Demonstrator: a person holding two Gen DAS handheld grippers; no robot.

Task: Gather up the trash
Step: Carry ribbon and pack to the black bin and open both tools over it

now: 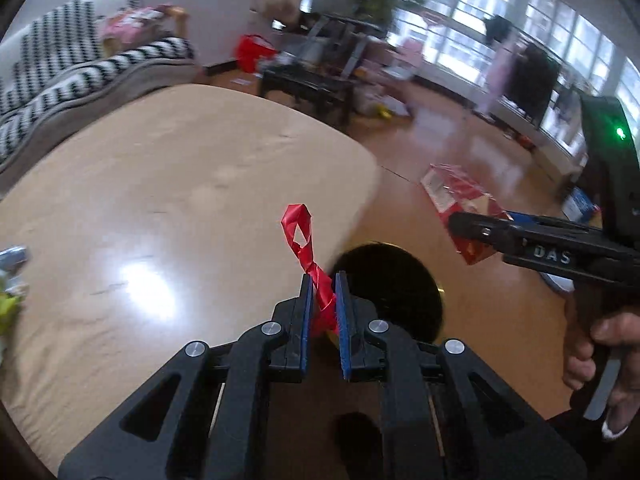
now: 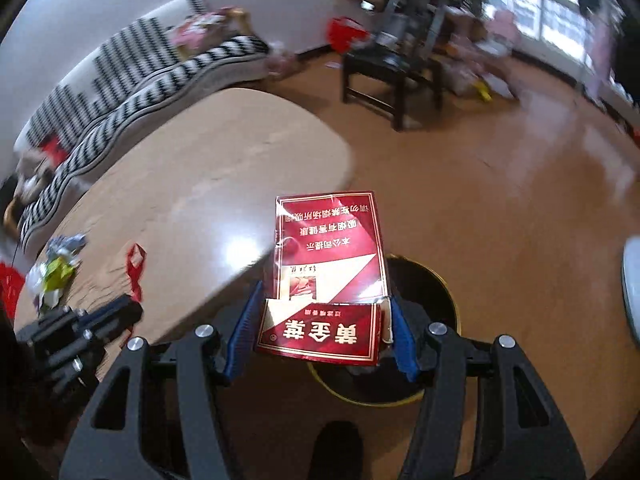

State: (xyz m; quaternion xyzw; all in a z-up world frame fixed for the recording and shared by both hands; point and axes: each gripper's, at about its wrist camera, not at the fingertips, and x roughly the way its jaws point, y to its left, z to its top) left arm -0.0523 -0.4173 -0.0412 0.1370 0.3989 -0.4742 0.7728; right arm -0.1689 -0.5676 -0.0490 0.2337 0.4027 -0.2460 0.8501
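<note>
My left gripper [image 1: 323, 280] is shut on a twisted red ribbon [image 1: 306, 240], held above the table edge beside the black trash bin [image 1: 400, 292]. My right gripper [image 2: 323, 316] is shut on a red cigarette carton [image 2: 328, 264] and holds it over the black, gold-rimmed bin [image 2: 424, 312]. The right gripper [image 1: 472, 228] with the carton [image 1: 460, 200] shows at the right of the left wrist view. The left gripper [image 2: 128, 308] and ribbon [image 2: 136, 268] show at the lower left of the right wrist view.
A beige oval table [image 1: 160, 200] holds crumpled wrappers [image 2: 56, 272] at its left end. A black-and-white patterned sofa [image 2: 140, 72] stands behind it. A dark side table [image 2: 392, 76] and clutter stand on the wooden floor [image 2: 520, 200] further off.
</note>
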